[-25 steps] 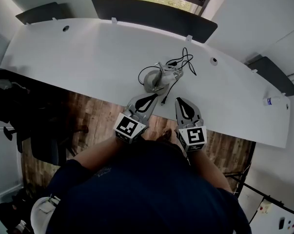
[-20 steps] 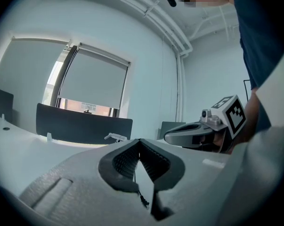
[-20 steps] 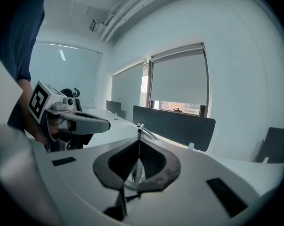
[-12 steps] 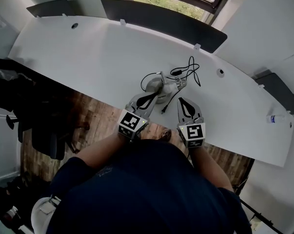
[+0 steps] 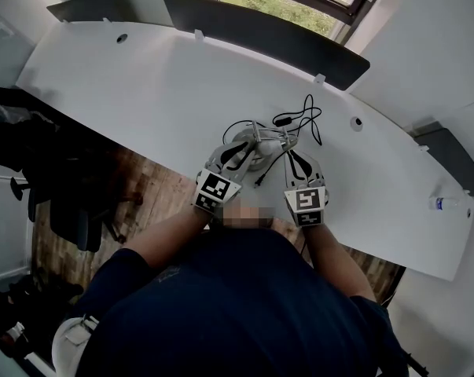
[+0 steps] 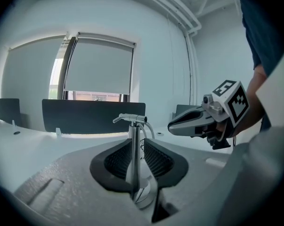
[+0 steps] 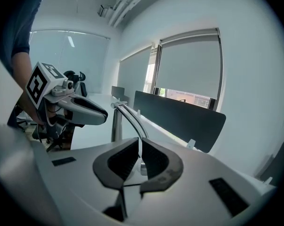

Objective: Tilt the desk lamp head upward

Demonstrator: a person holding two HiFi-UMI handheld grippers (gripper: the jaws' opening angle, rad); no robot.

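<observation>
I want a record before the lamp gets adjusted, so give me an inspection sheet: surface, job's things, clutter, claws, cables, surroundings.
Surface: white curved desk.
Job's things: desk lamp near the front edge, arm folded low.
Clutter: small bottle at the desk's right end.
Grippers: left claw open, jaws just opening, lamp's post between them, not pressed; right claw shut, empty.
Cables: black cable looped behind the lamp.
Surroundings: dark partition panels, window, wood floor.
</observation>
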